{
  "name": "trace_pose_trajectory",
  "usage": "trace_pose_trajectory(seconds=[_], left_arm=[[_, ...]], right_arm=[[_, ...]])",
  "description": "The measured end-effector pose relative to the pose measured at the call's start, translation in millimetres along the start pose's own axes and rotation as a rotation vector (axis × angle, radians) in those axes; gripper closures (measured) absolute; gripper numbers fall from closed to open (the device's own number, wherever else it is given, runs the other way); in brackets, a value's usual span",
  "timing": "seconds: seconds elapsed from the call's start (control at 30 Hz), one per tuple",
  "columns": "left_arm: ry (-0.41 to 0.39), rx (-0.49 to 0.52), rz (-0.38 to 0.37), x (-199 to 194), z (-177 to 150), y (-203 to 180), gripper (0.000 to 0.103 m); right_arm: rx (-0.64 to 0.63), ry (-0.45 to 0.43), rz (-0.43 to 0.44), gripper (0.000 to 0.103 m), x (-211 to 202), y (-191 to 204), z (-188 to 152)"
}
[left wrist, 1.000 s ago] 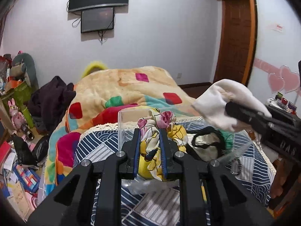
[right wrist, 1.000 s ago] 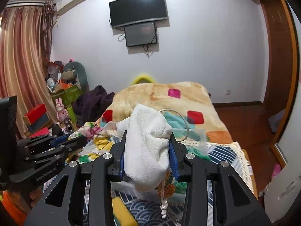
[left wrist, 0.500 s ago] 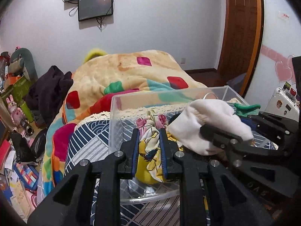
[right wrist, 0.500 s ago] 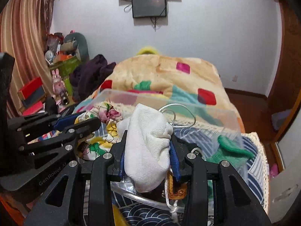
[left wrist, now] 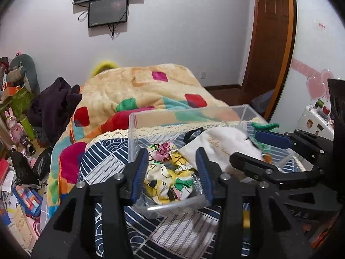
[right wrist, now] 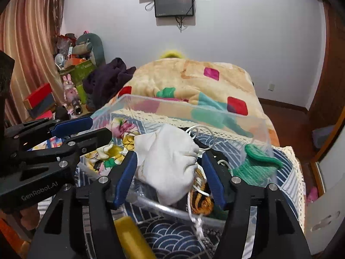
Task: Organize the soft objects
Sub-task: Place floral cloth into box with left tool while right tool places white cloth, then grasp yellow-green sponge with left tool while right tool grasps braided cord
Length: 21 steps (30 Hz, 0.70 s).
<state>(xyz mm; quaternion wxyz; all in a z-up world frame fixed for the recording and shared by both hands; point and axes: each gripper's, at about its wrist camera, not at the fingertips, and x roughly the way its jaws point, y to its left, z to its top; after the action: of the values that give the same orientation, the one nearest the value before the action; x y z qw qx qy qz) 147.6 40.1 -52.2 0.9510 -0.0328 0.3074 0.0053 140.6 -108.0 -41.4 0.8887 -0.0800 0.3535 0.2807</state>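
Note:
A clear plastic bin [left wrist: 138, 127] stands on the blue patterned cloth at the bed's foot; it also shows in the right wrist view [right wrist: 215, 110]. My left gripper [left wrist: 172, 170] is open over the bin's near left part, with a floral yellow cloth [left wrist: 166, 172] lying loose between its fingers. My right gripper [right wrist: 170, 170] is open over the bin, with a white drawstring pouch [right wrist: 170, 159] resting between its fingers. The pouch also shows in the left wrist view [left wrist: 220, 144]. A green knitted piece [right wrist: 256, 161] lies in the bin's right end.
A patchwork blanket [left wrist: 140, 90] covers the bed behind the bin. A dark garment [left wrist: 54, 103] lies at the bed's left. Boxes and toys [left wrist: 17, 112] clutter the floor left. A yellow sponge [right wrist: 131, 237] lies before the bin. A wooden door [left wrist: 271, 43] stands far right.
Both grippers have come down over the bin and opened. The floral cloth and the white pouch have left their grip and now lie in the bin.

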Motion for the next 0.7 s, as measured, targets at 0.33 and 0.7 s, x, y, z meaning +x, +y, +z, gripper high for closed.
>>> trace_pose_trajectory(seconds=[0.33, 0.7], left_arm=[[-0.087, 0.007, -0.013, -44, -9, -12, 0.018], [0.022, -0.006, -0.096, -32, -56, -46, 0.010]], right_arm=[[-0.036, -0.136, -0.082, 0.023, -58, -2, -7], [0.098, -0.085, -0.145, 0.022, -56, -34, -48]])
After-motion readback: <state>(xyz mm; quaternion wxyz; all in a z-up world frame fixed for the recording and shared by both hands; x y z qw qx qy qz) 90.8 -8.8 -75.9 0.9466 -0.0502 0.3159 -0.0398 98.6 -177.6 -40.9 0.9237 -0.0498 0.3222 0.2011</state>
